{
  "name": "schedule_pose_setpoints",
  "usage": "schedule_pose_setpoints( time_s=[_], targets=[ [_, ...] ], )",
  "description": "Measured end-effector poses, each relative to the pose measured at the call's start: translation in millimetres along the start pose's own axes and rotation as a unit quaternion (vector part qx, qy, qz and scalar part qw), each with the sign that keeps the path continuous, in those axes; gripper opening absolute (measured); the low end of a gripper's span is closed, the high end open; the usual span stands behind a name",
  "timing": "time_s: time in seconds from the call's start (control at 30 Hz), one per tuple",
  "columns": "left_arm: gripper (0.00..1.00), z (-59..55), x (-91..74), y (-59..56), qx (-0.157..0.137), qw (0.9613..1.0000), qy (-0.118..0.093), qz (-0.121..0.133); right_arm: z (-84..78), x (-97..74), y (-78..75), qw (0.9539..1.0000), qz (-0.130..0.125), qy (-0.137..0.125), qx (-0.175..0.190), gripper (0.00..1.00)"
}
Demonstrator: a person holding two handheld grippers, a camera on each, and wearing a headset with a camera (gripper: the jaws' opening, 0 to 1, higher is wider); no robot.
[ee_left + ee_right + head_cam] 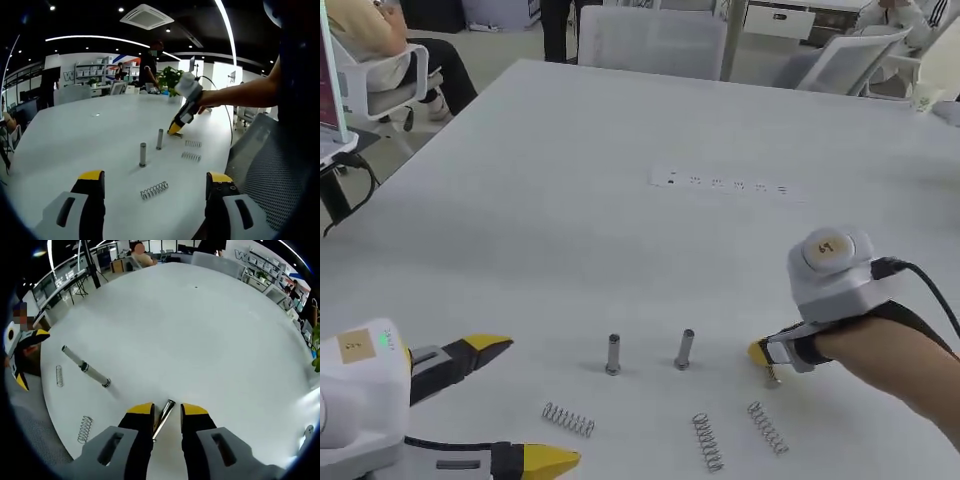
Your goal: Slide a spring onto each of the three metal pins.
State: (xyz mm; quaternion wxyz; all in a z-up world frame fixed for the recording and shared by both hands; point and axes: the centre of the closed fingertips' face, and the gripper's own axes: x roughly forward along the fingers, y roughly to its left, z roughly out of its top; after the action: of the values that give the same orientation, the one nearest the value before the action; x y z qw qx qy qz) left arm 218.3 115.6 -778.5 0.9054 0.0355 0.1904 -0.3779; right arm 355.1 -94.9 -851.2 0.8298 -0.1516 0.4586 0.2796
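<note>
Two metal pins [613, 353] [685, 348] stand upright on the white table [620, 200]. A third pin [164, 419] lies tilted between the jaws of my right gripper [167, 410], which is shut on it low over the table at the right [761, 352]. Three springs lie loose in front of the pins: one on the left [568, 420], one in the middle [707, 441], one on the right [767, 427]. At the near left my left gripper [517, 403] is open with nothing in it, and the left spring [154, 190] lies just ahead of its jaws.
A socket strip [725, 183] is set into the tabletop beyond the pins. Office chairs [650, 40] stand along the far edge, and a person [370, 40] sits at the far left. A mesh chair [260, 165] is close by the table's near edge.
</note>
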Motion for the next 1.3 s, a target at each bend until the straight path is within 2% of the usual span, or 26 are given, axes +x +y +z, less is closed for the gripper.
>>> schedule_pose_setpoints(
  time_s=[0.43,0.7,1.3],
  targets=[
    [0.78,0.9,-0.1,0.4,-0.002,1.0,-0.002,0.0,-4.4,4.8,-4.8,0.9994,-0.021,0.027,0.01,0.16],
    [0.76,0.4,0.4,-1.7,-0.002,1.0,0.0,-0.005,-5.5,3.9,-1.5,0.9973,-0.043,0.058,-0.008,0.1],
    [0.74,0.2,-0.4,-3.6,0.0,1.0,0.001,-0.008,-6.4,5.2,0.1,0.9966,-0.046,0.067,0.007,0.06]
  ],
)
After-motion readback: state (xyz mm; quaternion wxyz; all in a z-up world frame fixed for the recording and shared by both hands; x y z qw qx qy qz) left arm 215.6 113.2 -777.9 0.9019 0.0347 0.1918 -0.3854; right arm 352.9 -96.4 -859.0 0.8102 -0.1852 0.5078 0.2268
